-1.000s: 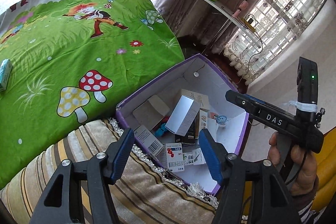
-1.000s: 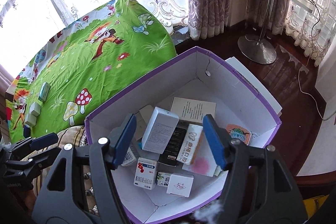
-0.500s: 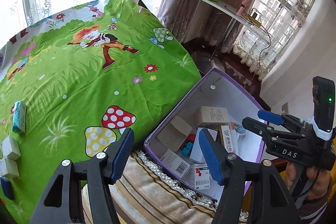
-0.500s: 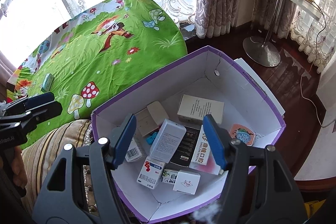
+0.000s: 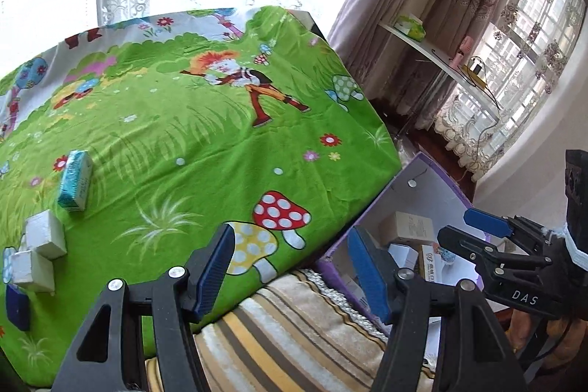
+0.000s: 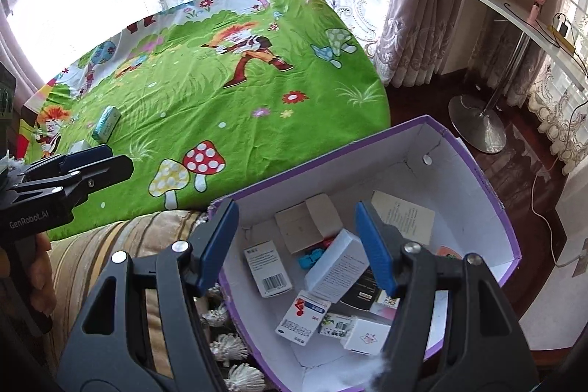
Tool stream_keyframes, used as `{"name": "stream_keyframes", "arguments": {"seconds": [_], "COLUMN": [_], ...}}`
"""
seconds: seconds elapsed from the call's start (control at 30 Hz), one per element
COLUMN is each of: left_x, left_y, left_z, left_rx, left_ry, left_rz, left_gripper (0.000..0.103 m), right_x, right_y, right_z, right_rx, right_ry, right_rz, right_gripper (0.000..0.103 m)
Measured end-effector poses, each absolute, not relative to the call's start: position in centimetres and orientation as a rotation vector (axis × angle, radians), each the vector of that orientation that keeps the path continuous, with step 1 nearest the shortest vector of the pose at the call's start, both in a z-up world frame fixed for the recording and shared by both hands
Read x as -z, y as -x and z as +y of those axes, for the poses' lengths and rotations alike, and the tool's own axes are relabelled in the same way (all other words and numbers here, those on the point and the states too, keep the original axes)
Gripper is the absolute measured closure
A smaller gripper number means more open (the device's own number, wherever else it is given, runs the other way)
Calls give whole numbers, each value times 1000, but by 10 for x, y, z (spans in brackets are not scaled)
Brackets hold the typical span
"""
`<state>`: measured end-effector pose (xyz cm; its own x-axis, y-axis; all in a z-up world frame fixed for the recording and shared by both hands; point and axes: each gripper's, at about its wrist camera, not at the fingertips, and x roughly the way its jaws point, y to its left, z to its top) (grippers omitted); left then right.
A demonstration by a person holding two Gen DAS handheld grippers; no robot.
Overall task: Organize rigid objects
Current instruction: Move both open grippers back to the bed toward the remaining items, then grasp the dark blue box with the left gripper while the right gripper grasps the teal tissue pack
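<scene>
A purple-rimmed cardboard box [image 6: 474, 168] holds several small cartons, among them a white one [image 6: 336, 265] lying on top. My right gripper [image 6: 297, 247] hangs open above the box's near left part with nothing between its fingers. My left gripper [image 5: 290, 265] is open and empty over the near edge of the green cartoon cloth [image 5: 205, 149]. On that cloth at the left lie a teal carton [image 5: 75, 184], two white cartons [image 5: 44, 237] and a dark blue item [image 5: 16, 305]. The box [image 5: 426, 190] shows at the right of the left wrist view, with the right gripper [image 5: 485, 226] over it.
A striped cushion [image 5: 294, 329] with a tasselled edge lies between cloth and box. A white shelf on a metal stand [image 6: 477, 123] stands on the dark wood floor to the right, by curtains and windows. A cable [image 6: 540, 204] runs along the floor.
Both grippers have swung left and back from the box toward the green cloth. The cartons on the cloth have come into the left wrist view. Both jaws keep the same gap.
</scene>
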<state>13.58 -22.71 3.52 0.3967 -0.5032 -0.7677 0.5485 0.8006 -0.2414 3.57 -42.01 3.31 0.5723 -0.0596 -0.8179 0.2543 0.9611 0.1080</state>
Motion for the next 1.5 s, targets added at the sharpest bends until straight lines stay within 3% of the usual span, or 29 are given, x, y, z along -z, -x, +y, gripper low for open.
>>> {"name": "stream_keyframes", "arguments": {"seconds": [0.77, 1.5], "left_x": [-16, 38], "left_y": [-172, -179], "left_z": [-33, 87], "left_rx": [224, -122], "left_ry": [167, 725], "left_rz": [950, 1038], "left_gripper": [38, 38], "right_x": [-68, -24], "right_y": [-131, -248], "right_z": [-280, -190], "right_rx": [-36, -75], "right_ry": [-144, -165], "right_rz": [921, 1019], "right_gripper": [32, 32]}}
